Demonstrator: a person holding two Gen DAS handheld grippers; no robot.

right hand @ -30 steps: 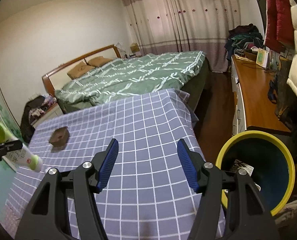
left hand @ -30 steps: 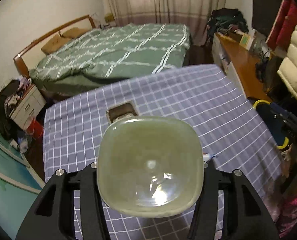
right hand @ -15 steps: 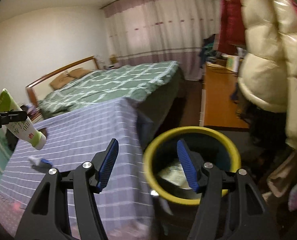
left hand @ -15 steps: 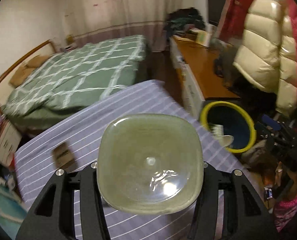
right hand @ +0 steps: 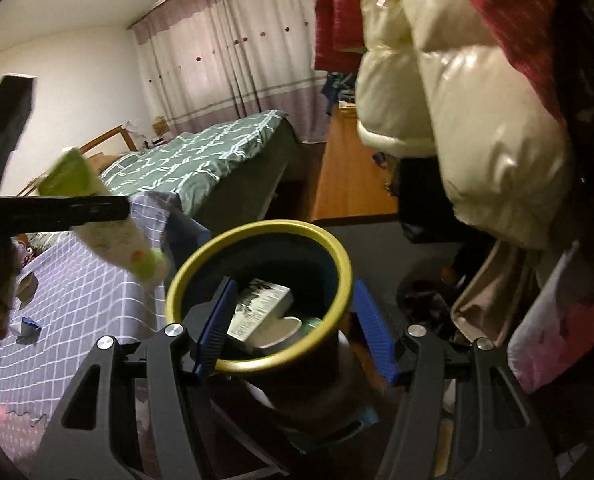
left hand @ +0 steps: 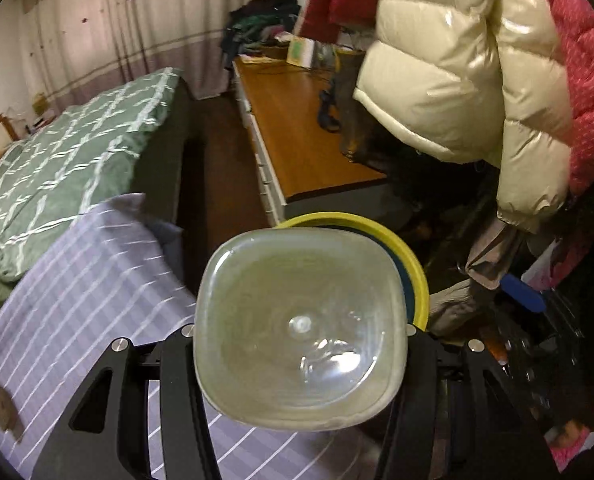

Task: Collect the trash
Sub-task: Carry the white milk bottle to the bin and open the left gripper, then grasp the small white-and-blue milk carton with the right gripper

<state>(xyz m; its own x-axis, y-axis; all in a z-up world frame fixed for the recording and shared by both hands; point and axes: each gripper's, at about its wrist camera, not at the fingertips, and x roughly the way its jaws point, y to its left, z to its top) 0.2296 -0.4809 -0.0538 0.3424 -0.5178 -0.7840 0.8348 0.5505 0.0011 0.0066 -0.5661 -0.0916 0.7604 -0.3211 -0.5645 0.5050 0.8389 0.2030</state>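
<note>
My left gripper [left hand: 299, 334] is shut on a green and white tube [left hand: 301, 328], seen end-on as a pale rounded base that fills the middle of the left wrist view. Just behind it shows the yellow rim of a dark blue bin [left hand: 415, 270]. In the right wrist view the tube [right hand: 109, 236] hangs cap-down in the left gripper [right hand: 97, 208], to the left of the bin's [right hand: 257, 226] rim, above the table edge. Inside the bin lie a printed box [right hand: 257, 304] and other trash. My right gripper [right hand: 293, 328] is open above the bin mouth, with nothing gripped.
A table with a purple checked cloth [right hand: 77, 300] stands left of the bin, with a brown item [right hand: 25, 284] and a blue-white scrap [right hand: 29, 326] on it. Puffy jackets [right hand: 457, 120] hang close on the right. A green bed [left hand: 57, 160] and a wooden desk [left hand: 305, 132] lie beyond.
Both views have swung right, from the table to the bin. The left gripper has carried the tube to the table's edge beside the bin. The right gripper now hangs over the bin, still open.
</note>
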